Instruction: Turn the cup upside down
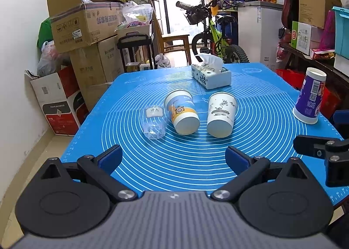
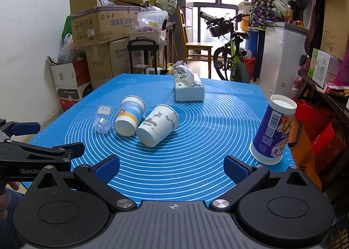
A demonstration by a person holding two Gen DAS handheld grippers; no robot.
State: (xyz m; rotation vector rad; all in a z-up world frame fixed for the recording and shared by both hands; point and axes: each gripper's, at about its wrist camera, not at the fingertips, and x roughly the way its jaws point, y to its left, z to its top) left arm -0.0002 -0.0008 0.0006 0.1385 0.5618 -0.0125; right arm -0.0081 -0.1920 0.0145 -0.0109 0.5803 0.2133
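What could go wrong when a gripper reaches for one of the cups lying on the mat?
1. The clear plastic cup, camera-print paper cup and white paper cup lie on their sides close together; wide-open fingers may bump a neighbour and roll it.
2. The purple cup, already inverted, stands near the blue mat edge beside the right gripper; a swing could knock it off.

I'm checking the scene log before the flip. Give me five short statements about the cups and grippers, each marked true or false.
1. The purple cup stands rim-down on the blue mat. True.
2. The clear plastic cup stands upright. False: it lies on its side.
3. Both the left gripper and the right gripper are open and empty. True.
4. The tissue box sits nearer the grippers than the cups. False: it lies beyond them.
5. Two paper cups, yellow-banded and white, lie on their sides. True.
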